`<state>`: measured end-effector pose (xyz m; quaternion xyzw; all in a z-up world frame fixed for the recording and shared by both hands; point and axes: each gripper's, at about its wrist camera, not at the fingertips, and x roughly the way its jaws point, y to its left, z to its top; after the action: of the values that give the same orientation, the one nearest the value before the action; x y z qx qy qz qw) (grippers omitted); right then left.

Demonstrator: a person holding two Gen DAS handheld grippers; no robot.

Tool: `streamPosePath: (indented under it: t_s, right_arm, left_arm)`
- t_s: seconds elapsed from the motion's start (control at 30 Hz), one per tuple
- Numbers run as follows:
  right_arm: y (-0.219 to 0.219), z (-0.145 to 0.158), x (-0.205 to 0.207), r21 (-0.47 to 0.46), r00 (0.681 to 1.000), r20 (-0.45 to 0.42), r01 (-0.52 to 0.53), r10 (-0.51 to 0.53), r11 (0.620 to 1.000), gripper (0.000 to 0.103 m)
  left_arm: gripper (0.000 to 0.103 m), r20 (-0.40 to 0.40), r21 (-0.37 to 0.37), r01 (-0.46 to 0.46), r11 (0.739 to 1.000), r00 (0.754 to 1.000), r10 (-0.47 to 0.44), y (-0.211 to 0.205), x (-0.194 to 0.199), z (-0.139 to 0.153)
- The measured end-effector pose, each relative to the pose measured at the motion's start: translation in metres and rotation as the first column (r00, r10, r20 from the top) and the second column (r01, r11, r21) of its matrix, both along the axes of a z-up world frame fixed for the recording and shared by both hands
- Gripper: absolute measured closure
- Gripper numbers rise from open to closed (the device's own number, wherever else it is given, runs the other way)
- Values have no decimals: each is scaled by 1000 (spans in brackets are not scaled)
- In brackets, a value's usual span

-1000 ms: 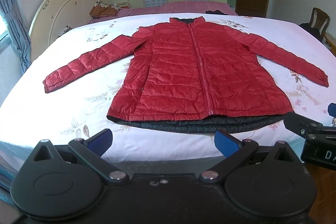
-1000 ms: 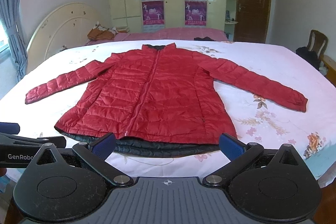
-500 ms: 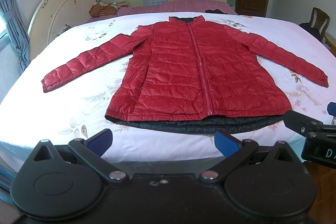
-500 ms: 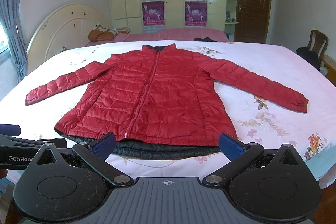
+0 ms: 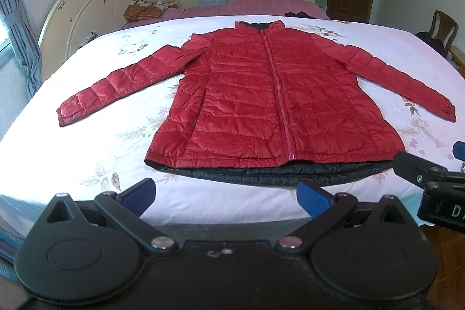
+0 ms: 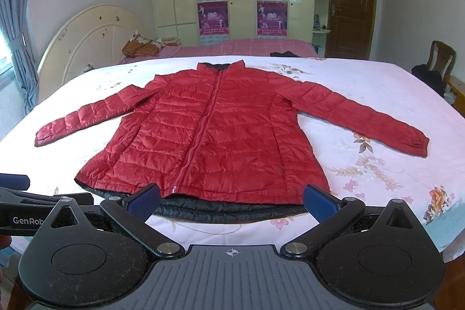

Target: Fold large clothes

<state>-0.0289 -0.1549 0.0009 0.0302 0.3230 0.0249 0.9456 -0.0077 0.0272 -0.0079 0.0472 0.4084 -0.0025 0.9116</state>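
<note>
A red quilted jacket (image 5: 261,106) lies flat and zipped on the bed, front up, both sleeves spread out, its black lining showing along the hem. It also shows in the right wrist view (image 6: 209,141). My left gripper (image 5: 225,195) is open and empty, just short of the hem near the bed's front edge. My right gripper (image 6: 231,201) is open and empty, its blue pads (image 6: 318,201) level with the hem. Each gripper shows at the edge of the other's view.
The bed (image 5: 72,164) has a white floral sheet and a cream headboard (image 5: 87,10) at the left. A second bed with a pink cover (image 6: 255,44) stands behind. A chair (image 6: 440,60) and a door (image 6: 350,2) are at the right.
Both grippers have drifted slightly; the jacket sits a little differently in the views. Nothing was gripped and the jacket has not moved on the bed.
</note>
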Motion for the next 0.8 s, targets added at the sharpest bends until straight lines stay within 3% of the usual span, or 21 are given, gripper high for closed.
streamPosePath:
  t_s: [0.8]
  right_arm:
    - [2, -1, 4, -3, 1000, -2, 4, -4, 1000, 0]
  left_arm:
    - [0, -15, -17, -17, 1000, 1000, 17, 14, 9, -3]
